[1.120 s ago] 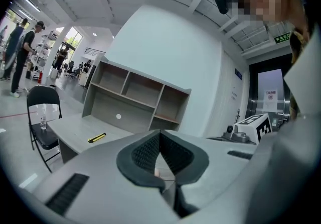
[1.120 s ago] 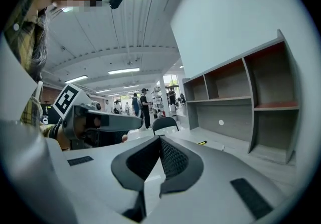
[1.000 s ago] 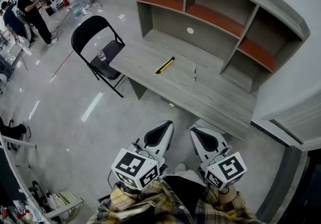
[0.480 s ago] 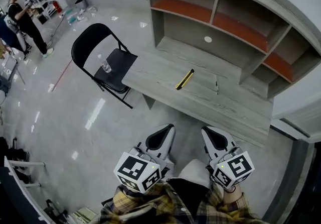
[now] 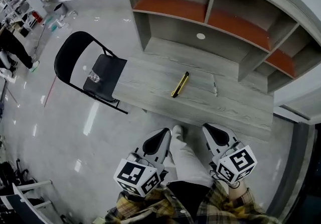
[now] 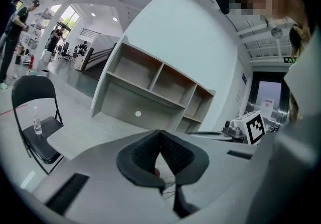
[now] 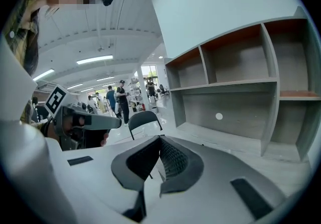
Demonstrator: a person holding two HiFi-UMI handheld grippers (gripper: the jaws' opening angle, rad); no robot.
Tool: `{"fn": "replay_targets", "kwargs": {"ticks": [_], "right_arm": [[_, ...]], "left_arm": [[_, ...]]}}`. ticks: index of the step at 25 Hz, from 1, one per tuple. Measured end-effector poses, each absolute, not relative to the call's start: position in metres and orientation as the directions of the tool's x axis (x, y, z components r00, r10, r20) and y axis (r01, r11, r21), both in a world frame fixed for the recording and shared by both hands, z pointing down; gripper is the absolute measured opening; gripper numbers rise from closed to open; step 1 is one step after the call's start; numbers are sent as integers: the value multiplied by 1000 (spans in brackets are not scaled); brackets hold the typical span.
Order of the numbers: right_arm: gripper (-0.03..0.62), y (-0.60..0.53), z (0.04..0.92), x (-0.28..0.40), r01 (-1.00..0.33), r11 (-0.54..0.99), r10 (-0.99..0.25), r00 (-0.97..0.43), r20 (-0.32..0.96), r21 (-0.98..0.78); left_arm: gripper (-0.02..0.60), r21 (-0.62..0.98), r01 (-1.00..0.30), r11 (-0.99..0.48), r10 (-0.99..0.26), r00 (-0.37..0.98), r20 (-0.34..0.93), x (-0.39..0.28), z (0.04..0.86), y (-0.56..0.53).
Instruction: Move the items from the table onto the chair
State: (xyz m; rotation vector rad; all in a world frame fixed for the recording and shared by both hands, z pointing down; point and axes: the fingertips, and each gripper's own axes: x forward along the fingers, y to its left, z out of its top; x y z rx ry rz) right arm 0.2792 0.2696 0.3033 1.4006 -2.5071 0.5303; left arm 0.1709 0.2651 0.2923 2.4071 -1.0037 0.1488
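A yellow-and-black utility knife (image 5: pixel 180 85) and a thin dark pen (image 5: pixel 214 87) lie on the grey wooden table (image 5: pixel 150 80). At the table's left end stands a black folding chair (image 5: pixel 75 54) with a small clear bottle (image 5: pixel 93 76) upright on its seat. The left gripper view also shows the chair (image 6: pixel 30 92) and bottle (image 6: pixel 36 126). My left gripper (image 5: pixel 165 131) and right gripper (image 5: pixel 208 128) hang low by my body, short of the table's front edge. Each has its jaws together with nothing between them, seen close up for the left gripper (image 6: pixel 160 132) and the right gripper (image 7: pixel 160 138).
A grey shelf unit (image 5: pixel 210 22) with orange-lined compartments rises from the back of the table. Polished floor spreads left of the chair. People (image 5: pixel 10 47) stand far off at the left. My white-trousered leg (image 5: pixel 183 155) shows between the grippers.
The head view has swung, so table and chair now sit further left. A white-trousered leg has stepped forward between the grippers. Both grippers stay low and shut.
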Motion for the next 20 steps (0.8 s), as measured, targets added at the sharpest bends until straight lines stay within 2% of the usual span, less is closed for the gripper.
{"fn": "replay_targets", "kwargs": {"ticks": [10, 20], "right_arm": [[17, 155, 279, 316, -868, 464, -815, -496, 300, -175], [17, 124, 279, 343, -893, 415, -839, -450, 307, -174]], "left_arm": [[5, 375, -656, -655, -612, 752, 247, 217, 265, 149], [5, 365, -619, -696, -575, 784, 233, 244, 261, 99]]}}
